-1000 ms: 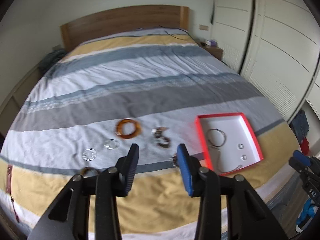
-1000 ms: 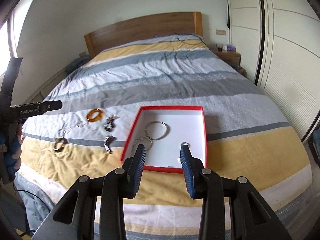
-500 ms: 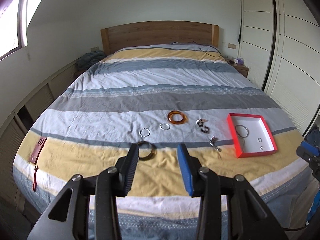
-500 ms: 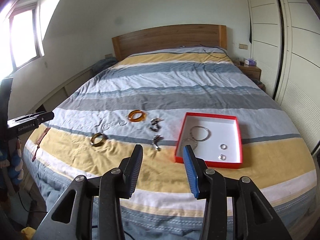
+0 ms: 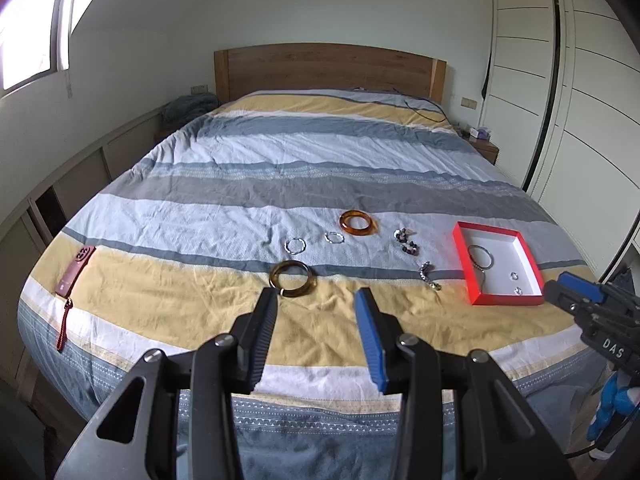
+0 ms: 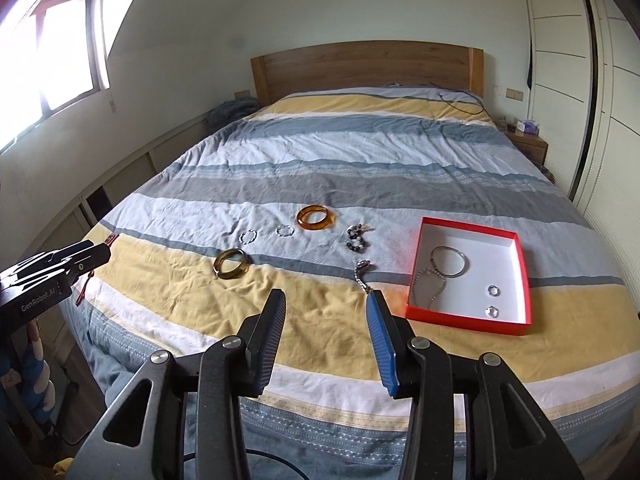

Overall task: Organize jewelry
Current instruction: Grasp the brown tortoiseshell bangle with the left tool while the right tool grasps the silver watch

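A striped bed point(image 5: 320, 184) with a wooden headboard point(image 5: 328, 66) filled the room, a window point(image 6: 68, 48) to one side and white wardrobe doors point(image 5: 580, 100) to the other. Bangles and bracelets lay loose on the cover beside a red box point(image 6: 468, 318) holding rings. The left gripper point(image 5: 316, 300) and right gripper point(image 6: 326, 302) hung above the bed's foot, fingers apart, gripping nothing.

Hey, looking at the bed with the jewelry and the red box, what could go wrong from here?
1. The silver chain bracelet lies limp on wrinkled bedding, so open jaws may well pinch the duvet along with it.
2. The two small clear rings already in the shallow red box could bounce out if it gets nudged on the soft bed.
3. The dark olive bangle is smooth and may slip.
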`<state>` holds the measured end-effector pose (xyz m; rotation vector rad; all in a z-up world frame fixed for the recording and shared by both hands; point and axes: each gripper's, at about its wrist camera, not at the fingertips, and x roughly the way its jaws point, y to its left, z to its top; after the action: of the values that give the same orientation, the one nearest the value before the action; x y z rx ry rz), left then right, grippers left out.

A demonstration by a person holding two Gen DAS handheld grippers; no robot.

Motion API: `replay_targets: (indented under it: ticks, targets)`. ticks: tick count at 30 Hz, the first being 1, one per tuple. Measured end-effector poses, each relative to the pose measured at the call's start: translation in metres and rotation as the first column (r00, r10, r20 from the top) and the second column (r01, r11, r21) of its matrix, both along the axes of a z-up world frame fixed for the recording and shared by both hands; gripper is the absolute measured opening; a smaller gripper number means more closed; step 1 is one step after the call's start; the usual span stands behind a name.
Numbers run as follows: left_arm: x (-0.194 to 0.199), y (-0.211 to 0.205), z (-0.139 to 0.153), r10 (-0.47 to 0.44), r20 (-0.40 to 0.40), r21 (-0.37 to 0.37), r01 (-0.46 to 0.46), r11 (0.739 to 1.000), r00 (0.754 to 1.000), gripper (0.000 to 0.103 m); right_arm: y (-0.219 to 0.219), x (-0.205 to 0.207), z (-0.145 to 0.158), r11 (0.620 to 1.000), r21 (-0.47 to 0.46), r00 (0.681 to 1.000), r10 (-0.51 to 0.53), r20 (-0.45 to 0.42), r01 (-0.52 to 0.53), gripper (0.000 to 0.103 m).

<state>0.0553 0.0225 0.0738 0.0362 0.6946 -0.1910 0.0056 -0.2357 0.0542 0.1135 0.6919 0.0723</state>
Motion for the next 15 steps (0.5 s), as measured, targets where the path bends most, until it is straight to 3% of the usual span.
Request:
replay_targets:
  ticks: [4,15]
  targets:
    - [0.022,0.003,-0.018,0.012,-0.045,0.0,-0.012,1.0,0.999,0.04,0.008,0.019,-0.014,1.0,0.0,0.999,0.016,-0.038,-0.016,0.042]
    - [0.124,0.032,-0.12,0.11,-0.231,0.042,-0.103,0.994,0.967,0.04,0.006,0.121,-0.094,0.999,0.042,0.977,0.017,-0.214,-0.008,0.042]
